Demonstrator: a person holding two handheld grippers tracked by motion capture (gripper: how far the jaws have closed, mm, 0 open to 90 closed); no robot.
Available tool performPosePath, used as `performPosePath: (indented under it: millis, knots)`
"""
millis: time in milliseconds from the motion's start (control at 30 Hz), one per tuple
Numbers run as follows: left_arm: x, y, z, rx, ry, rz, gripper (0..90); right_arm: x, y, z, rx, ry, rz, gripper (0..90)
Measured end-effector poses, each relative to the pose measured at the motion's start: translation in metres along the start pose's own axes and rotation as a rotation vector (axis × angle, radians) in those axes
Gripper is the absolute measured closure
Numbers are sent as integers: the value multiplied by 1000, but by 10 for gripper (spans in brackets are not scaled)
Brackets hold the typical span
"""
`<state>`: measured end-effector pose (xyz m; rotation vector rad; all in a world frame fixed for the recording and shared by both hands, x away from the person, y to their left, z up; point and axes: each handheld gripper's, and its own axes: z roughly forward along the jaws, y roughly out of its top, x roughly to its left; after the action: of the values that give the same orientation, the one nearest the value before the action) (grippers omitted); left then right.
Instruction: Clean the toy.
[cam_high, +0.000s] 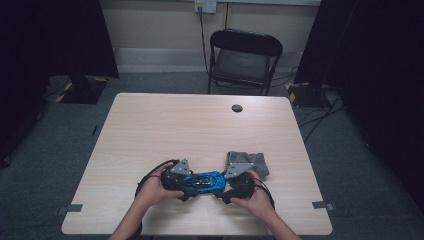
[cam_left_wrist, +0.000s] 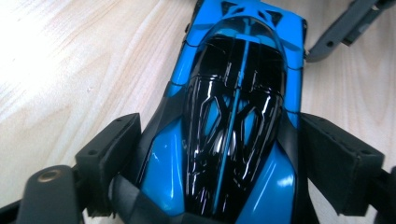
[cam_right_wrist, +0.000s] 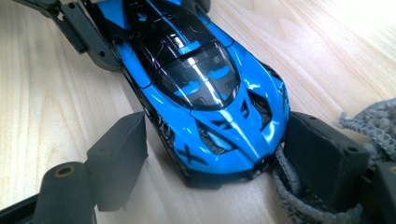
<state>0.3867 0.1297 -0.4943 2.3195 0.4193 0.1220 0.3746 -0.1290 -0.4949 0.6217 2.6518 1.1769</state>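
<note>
Both grippers straddle the blue toy car (cam_high: 202, 182): left gripper (cam_left_wrist: 219, 154) clamps it, right gripper (cam_right_wrist: 210, 158) gapes around it; grey cloth (cam_high: 255, 162) at two o'clock, table edge (cam_high: 200, 233) near at six.

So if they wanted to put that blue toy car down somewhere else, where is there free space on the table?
Most of the table is bare: the whole far half up to the dark round hole, and the left and right edges. The near middle is crowded: both grippers, left and right, bracket the blue car, with a grey cloth just behind the right one.
</note>
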Motion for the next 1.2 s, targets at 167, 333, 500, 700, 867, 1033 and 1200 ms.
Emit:
performPosePath:
  millis: [167,333,500,700,867,1033,1200]
  knots:
    - [-4,-6,-5,-13,6,-8,228,1,-2,-2,-1,-2,5,213]
    - [-9,-9,-9,-10,25,-24,233,3,-3,-4,2,-7,2,212]
    - [-10,-9,-9,-14,32,-35,233,4,-2,-5,3,-9,4,212]
    - [-9,-6,-7,-22,28,-26,225,4,-4,-4,-4,-3,7,213]
    - [-8,6,-6,-62,20,-27,214,5,-5,-3,-3,-6,1,202]
    - [-9,17,0,-47,12,-15,210,6,-6,-1,-4,0,2,203]
    - [-9,17,10,-23,14,-31,199,8,-6,0,-7,1,0,189]
